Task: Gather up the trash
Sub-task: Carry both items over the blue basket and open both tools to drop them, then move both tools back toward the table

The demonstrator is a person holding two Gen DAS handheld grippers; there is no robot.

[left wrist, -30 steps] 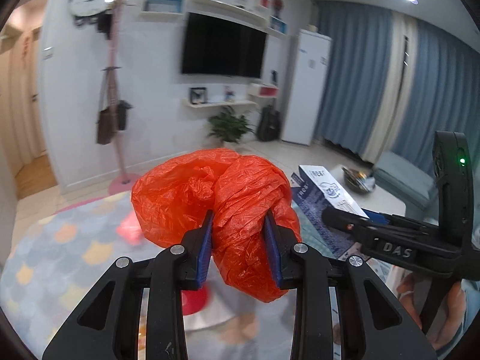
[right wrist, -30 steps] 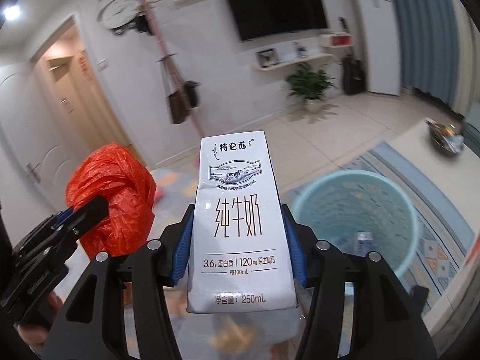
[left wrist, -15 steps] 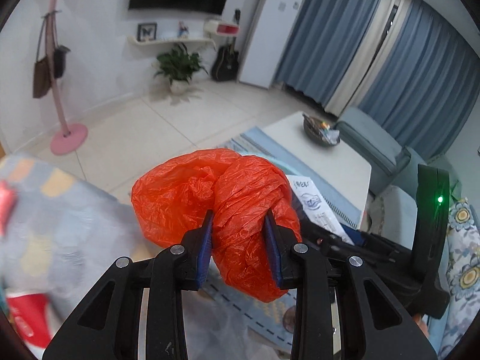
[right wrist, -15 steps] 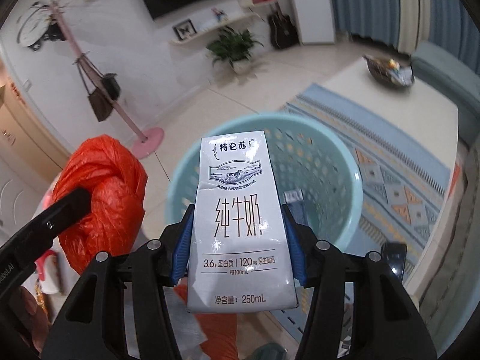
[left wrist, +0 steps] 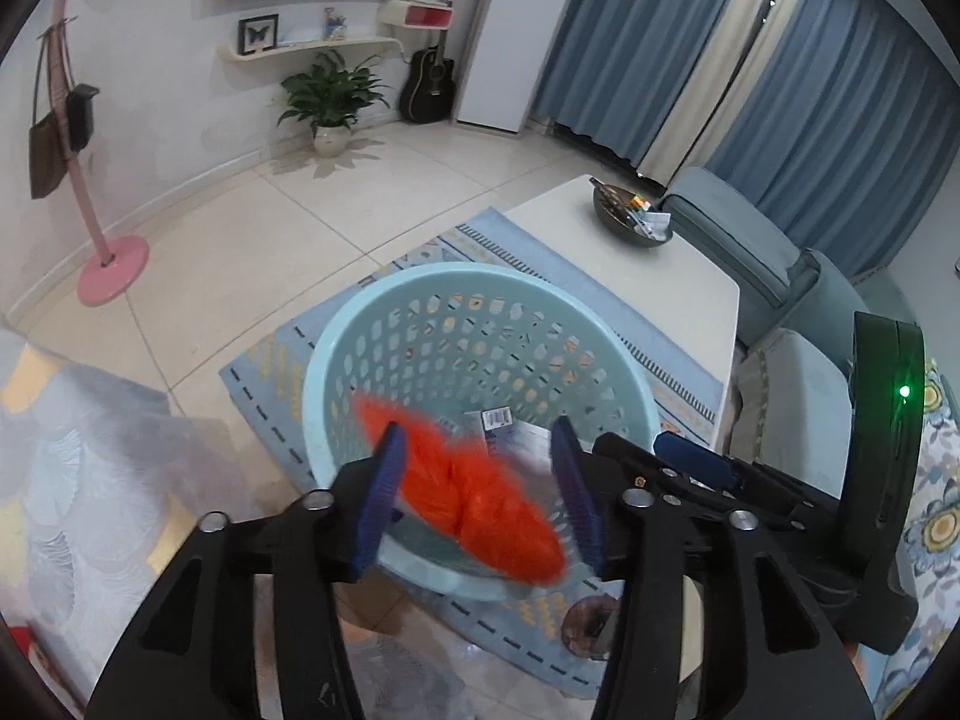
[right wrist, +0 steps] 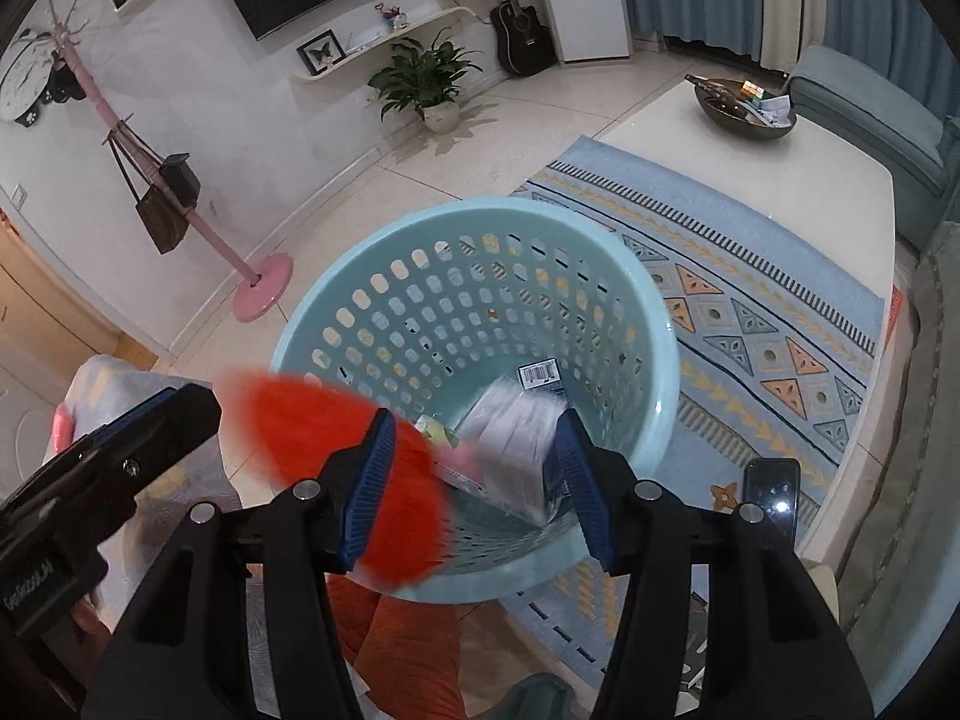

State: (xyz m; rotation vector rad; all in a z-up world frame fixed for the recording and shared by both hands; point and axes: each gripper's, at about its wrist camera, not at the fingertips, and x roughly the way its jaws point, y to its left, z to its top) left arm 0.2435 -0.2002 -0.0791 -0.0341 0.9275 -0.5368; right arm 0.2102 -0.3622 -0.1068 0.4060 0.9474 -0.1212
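Left wrist view showed your orange bag [left wrist: 480,498] blurred between the left gripper [left wrist: 483,498], whose jaws were opening, pads clear of it, above the blue basket [left wrist: 336,360]. Your right gripper [right wrist: 474,468] stood apart; the milk carton [right wrist: 516,438] lay inside.

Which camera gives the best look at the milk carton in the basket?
The right wrist view. There the milk carton lies blurred but mostly unhidden inside the basket, between the fingers of the right hand-held gripper. In the left wrist view only a pale blurred corner shows, behind the orange bag.
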